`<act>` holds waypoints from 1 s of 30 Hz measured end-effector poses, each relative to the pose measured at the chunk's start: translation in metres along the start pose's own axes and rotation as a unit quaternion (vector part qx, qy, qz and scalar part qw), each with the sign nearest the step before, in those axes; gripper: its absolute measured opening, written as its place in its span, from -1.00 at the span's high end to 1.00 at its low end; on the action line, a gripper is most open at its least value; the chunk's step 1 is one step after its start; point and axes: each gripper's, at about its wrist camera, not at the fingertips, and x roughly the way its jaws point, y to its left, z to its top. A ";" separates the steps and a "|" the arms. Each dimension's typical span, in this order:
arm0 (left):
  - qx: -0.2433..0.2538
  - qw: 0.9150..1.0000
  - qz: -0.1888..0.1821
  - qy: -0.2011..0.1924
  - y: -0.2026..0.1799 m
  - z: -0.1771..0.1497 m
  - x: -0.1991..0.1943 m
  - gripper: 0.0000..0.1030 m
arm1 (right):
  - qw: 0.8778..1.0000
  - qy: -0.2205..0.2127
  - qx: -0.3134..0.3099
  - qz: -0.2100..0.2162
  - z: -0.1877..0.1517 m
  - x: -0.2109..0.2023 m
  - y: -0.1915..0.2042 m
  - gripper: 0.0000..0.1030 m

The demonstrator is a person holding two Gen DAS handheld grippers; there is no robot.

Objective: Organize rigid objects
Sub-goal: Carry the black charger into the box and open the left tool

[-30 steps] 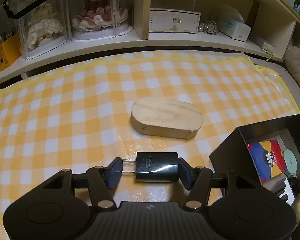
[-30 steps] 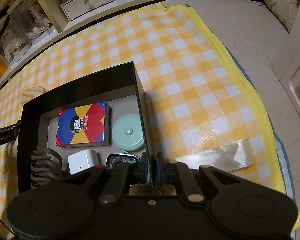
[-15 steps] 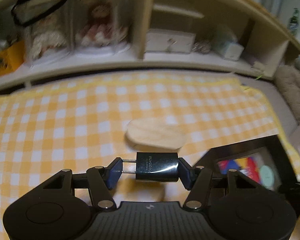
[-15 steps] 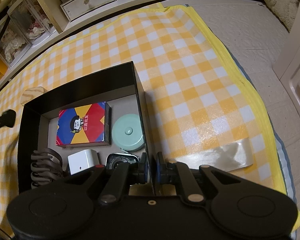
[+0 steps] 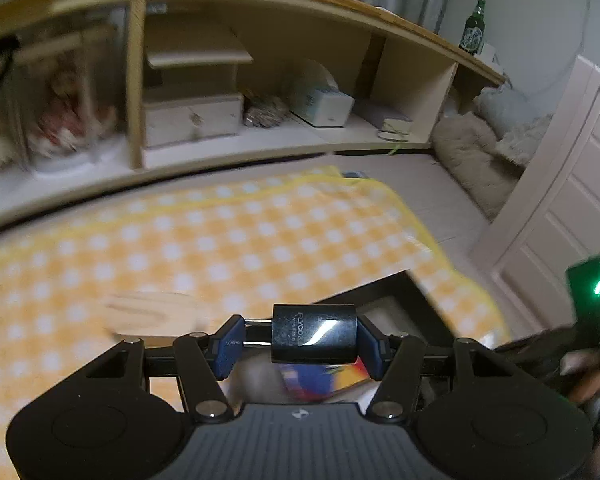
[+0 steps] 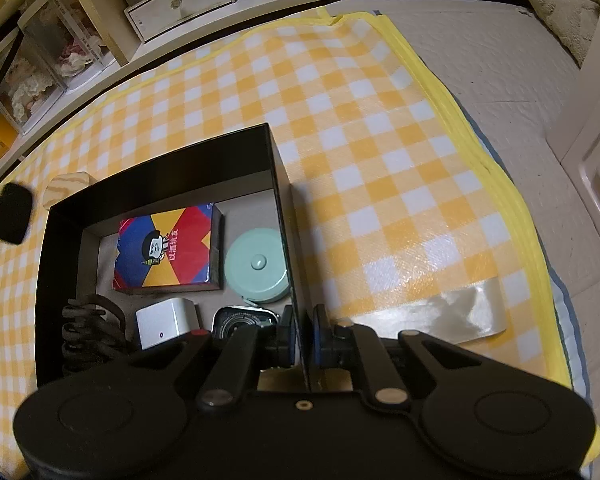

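Two grippers are showing, each clamping something. The left gripper is gripping a black charger plug sideways between its blue pads: the plug's body is pressing against the right pad, and its two metal prongs are reaching across to the left pad. The plug is hanging clear of the yellow checked cloth, just above the near edge of the black box, whose corner is lying directly beyond the fingertips. A wooden oval block, blurred, is lying on the cloth beyond the left finger.

The right gripper is squeezing nearly closed on the thin right-hand wall of the black box, one pad inside and one outside. Inside the box, just left of the fingers, a smartwatch face and a white cube are sitting; farther ahead a colourful card box and a mint round case are lying side by side. A dark claw clip is resting at the far left.
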 end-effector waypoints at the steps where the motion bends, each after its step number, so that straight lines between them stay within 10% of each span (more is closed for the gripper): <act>1: -0.011 1.000 -0.008 0.004 -0.005 0.001 0.006 -0.16 | 1.000 0.000 0.000 0.000 0.000 0.000 0.000 0.83; 20: -0.150 0.988 -0.024 0.031 -0.057 0.001 0.108 -0.17 | 1.000 -0.002 0.004 0.010 0.000 0.000 -0.003 0.82; 24: -0.157 0.987 -0.020 0.026 -0.055 0.002 0.111 -0.64 | 1.000 -0.002 0.005 0.011 -0.001 0.000 -0.004 0.82; 30: -0.144 0.989 -0.022 0.031 -0.051 0.006 0.104 -0.64 | 1.000 -0.002 0.005 0.011 0.000 0.000 -0.003 0.82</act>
